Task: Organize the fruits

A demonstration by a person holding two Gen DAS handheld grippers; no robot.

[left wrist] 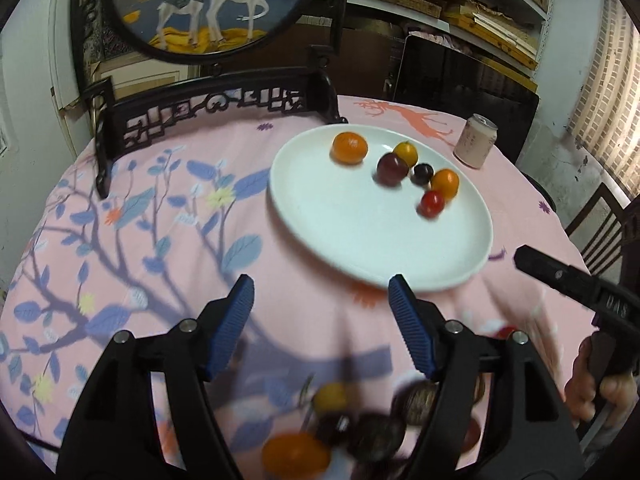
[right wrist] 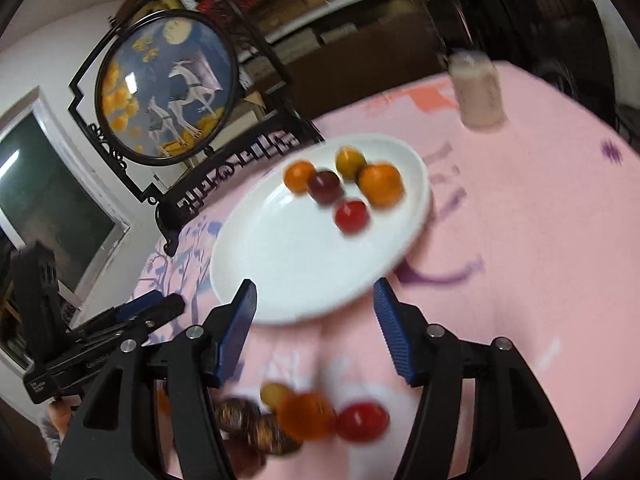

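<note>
Judging by the white plate (left wrist: 320,216), you were partway: six fruits (left wrist: 432,204) sat around its 1 o'clock, a loose pile (right wrist: 362,420) waited at 6 o'clock, and your left gripper (left wrist: 320,300) and right gripper (right wrist: 316,300) gaped empty.

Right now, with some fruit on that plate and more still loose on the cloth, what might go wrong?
1. The fruits on the white plate are round and sit near its far rim; a nudge could roll the red one off.
2. The loose fruits lie near the table's edge and might roll off.
3. Both the left gripper and the right gripper hang open and empty close together, so they could bump, or knock the can.
</note>
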